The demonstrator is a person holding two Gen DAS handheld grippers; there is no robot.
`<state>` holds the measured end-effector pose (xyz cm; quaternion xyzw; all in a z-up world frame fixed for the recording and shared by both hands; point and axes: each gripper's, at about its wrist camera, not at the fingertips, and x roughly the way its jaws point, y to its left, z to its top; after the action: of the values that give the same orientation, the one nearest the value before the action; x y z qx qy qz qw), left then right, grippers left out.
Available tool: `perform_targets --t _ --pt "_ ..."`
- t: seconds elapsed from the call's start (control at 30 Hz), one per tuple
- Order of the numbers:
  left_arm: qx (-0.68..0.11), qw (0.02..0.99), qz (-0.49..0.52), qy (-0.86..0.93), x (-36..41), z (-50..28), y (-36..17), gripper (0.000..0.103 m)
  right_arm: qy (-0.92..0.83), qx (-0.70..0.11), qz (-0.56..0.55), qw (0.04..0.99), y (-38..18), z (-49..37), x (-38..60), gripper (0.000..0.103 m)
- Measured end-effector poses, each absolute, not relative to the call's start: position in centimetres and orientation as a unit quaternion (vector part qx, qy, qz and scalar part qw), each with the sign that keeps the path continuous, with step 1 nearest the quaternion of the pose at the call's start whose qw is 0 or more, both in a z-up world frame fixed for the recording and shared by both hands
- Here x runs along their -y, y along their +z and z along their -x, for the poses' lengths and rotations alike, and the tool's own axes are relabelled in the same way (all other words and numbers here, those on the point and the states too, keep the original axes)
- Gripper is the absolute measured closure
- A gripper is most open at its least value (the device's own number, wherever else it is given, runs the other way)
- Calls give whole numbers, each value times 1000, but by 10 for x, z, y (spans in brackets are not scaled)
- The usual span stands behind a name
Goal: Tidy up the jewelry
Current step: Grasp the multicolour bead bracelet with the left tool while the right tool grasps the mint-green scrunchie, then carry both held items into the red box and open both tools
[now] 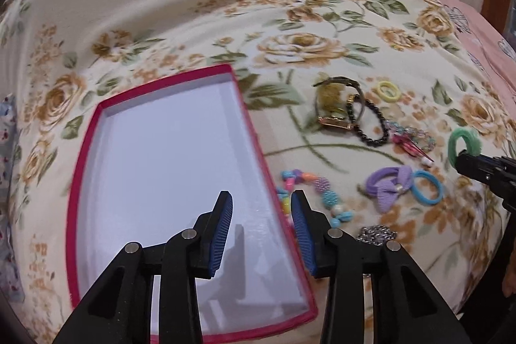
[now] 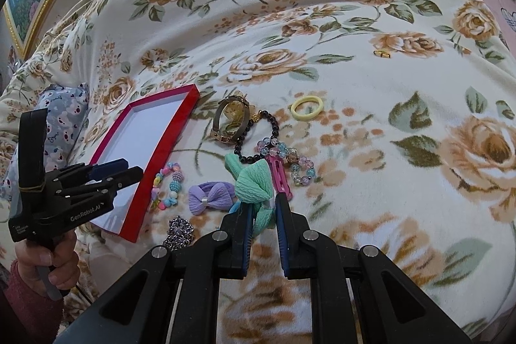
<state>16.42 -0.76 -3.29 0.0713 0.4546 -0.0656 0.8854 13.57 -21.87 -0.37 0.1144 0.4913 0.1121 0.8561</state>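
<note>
Meanwhile, on the floral blanket (image 2: pixel 354 134), the right gripper (image 2: pixel 262 215) pinches a mint-green bow hair tie (image 2: pixel 253 186) near the scattered jewelry, while the left gripper (image 1: pixel 261 208) hangs part-open and empty over the red-rimmed box (image 1: pixel 84 150).

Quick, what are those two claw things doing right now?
Left gripper: open, holding nothing, over the red box.
Right gripper: closed on the green hair tie.

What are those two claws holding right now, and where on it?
The right claw pinches the mint-green fabric hair tie by its near loop. The left claw holds nothing.
</note>
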Motion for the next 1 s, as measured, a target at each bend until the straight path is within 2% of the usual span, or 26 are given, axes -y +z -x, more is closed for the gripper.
perform_targets --t 0.13,0.37,0.47,0.5,0.53,0.73,0.83,1.0 --pt "-430 893 -90 -98 27 -157 -22 66 113 -492 -122 855 -5 -135 220 90" --pt "-492 852 -135 -116 63 -171 -62 66 108 -493 -124 854 -8 -134 225 90" --pt "-509 846 -116 -112 59 -176 -73 69 103 -493 -127 854 -9 -135 230 90" --pt "-506 847 -118 -111 59 -176 -71 77 102 -494 -128 854 -10 -136 230 90" --pt "-503 849 -123 -104 57 -176 -71 94 102 -495 -129 853 -11 -136 231 90" --pt "-497 855 -112 -97 35 -174 -70 95 110 -496 -125 852 -10 -139 223 90" --pt "-500 856 -70 -115 21 -172 -65 95 117 -493 -123 853 -7 -142 216 90" --pt "-466 873 -39 -141 14 -158 -36 95 135 -486 -112 856 5 -147 198 90"
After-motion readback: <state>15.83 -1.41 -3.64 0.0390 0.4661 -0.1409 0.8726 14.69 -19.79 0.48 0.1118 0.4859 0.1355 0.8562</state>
